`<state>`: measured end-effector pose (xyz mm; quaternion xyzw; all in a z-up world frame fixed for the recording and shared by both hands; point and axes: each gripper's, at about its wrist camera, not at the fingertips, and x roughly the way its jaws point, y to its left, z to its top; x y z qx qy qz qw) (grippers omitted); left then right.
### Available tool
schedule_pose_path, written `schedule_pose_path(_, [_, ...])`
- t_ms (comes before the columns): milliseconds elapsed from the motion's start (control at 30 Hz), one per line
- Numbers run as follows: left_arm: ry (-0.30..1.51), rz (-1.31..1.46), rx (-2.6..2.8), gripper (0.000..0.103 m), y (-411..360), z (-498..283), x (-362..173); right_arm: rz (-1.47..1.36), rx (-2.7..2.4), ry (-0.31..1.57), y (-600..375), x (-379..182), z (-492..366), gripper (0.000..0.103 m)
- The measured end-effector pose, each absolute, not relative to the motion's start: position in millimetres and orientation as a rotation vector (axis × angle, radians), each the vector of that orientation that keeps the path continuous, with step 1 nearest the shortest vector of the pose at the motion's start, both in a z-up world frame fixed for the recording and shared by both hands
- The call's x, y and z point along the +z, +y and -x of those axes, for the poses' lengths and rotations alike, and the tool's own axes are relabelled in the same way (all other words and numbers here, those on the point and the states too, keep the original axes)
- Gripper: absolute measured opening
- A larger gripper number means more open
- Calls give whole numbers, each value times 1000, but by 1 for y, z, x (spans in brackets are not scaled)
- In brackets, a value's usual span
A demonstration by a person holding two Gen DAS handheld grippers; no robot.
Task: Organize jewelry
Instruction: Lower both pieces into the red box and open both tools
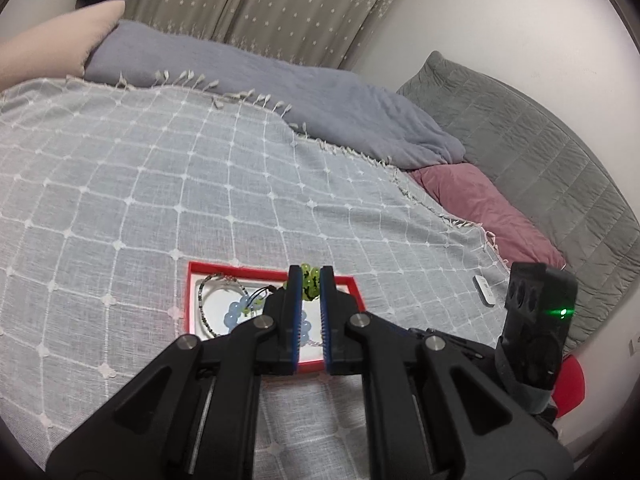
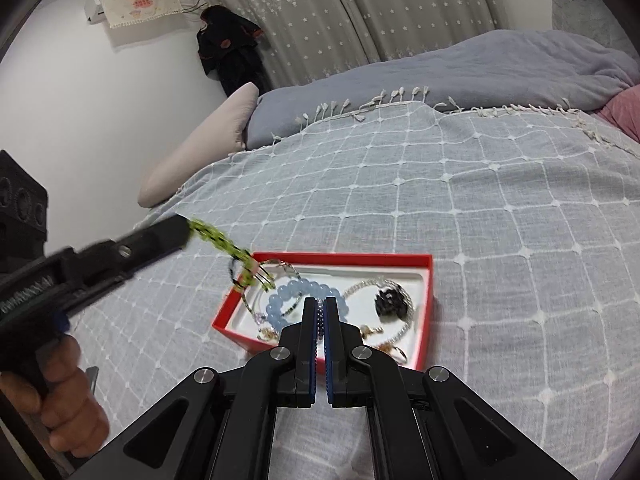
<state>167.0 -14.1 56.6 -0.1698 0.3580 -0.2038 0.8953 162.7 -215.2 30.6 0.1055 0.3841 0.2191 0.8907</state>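
Observation:
A red jewelry box (image 2: 429, 280) with a white inside lies on the checked bedspread; it also shows in the left wrist view (image 1: 192, 280). It holds a pale blue bead bracelet (image 2: 288, 294), a silver chain with a dark charm (image 2: 394, 304) and gold pieces. My left gripper (image 1: 309, 276) is shut on a green bead bracelet (image 1: 308, 270), which hangs over the box's left end in the right wrist view (image 2: 224, 240). My right gripper (image 2: 319, 304) is shut on a dark purple bead string (image 2: 319, 320) above the box.
A grey-blue quilt (image 1: 280, 88), a pink pillow (image 1: 480, 208) and a grey quilted cushion (image 1: 540, 160) lie at the far side of the bed. A small white device (image 1: 485, 290) lies on the bedspread to the right of the box.

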Motion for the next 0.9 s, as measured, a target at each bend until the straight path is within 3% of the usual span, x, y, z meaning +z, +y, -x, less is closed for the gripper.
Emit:
schedule_pose_path(233, [804,344,-389,10,-10,-178,34,-200,475,818,-187,17,-185,5])
schedule_pose_path(300, [795,346,-396,10,-9,-175,36,-217,484,822,-183,14,-189,18])
schedule_pose_path(567, [768,272,-341,11,-4,-164,46,-246,445,827,-194,17,-182,21])
schedule_pose_path(733, [778,265,-298,12,-1,-148,43,-201,381,818,-209,25,-154,31])
schedule_pose_path(833, [789,253,-260,33,-5,-131,38,-154,360,814,-210,27,-133,37])
schedule_pose_path(900, [808,196,-226,36,-11,-122,35,-119,337,805,-208,32,-121,38])
